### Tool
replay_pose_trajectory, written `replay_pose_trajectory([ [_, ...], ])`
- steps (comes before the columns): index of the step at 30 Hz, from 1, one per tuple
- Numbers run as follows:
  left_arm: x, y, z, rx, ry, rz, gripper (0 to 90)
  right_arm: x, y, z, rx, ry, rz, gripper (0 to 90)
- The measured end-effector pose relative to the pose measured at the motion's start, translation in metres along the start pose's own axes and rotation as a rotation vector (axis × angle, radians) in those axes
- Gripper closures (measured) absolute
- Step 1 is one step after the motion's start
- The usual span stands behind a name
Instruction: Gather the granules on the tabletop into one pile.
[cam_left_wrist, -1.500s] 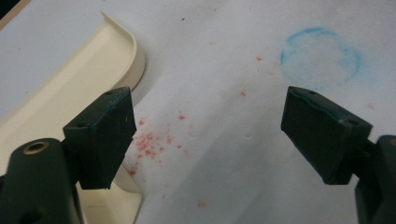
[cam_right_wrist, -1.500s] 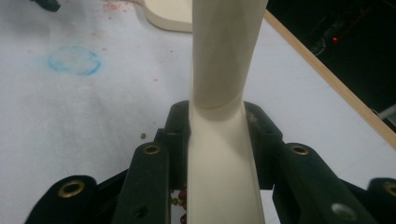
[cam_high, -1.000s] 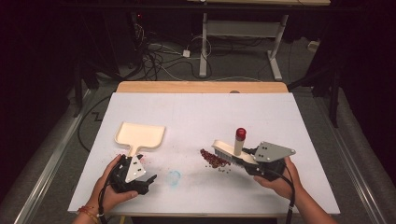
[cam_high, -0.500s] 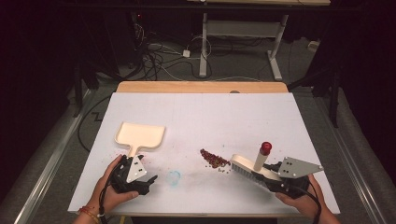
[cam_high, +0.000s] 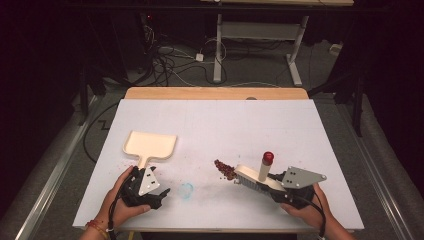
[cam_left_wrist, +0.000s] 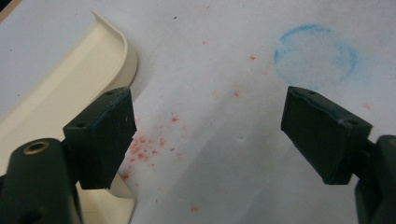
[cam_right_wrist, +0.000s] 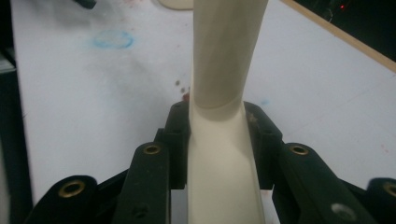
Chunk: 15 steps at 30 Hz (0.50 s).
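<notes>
Dustpan (cam_high: 150, 145) bare, left gripper (cam_left_wrist: 205, 135) jaws apart, right gripper (cam_right_wrist: 217, 140) jaws clamping brush (cam_high: 255, 177).

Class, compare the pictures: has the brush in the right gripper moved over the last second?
Yes. The brush, clamped in the right gripper, has moved toward the table's near right, away from the red crumbs.

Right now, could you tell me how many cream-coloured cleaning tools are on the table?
2. The dustpan lies at the left, just ahead of the open left hand-held gripper. The brush is at the right, clamped in the right hand-held gripper, beside the red crumbs.
</notes>
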<state>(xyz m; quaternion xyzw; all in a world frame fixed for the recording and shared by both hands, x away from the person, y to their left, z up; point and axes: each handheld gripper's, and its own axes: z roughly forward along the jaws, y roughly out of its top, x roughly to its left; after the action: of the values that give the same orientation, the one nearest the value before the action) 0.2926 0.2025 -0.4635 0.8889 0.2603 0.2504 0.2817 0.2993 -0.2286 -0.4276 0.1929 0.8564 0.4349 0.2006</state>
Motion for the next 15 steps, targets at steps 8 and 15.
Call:
replay_pose_trajectory([
  [8,0.0,-0.003,-0.001,0.005,-0.001,-0.001,17.2,-0.002,0.009,0.001,-0.025,-0.005,0.016,67.7],
  [15,-0.001,-0.002,-0.001,0.007,0.0,0.005,17.2,-0.002,0.016,-0.008,-0.069,-0.051,0.031,67.6],
])
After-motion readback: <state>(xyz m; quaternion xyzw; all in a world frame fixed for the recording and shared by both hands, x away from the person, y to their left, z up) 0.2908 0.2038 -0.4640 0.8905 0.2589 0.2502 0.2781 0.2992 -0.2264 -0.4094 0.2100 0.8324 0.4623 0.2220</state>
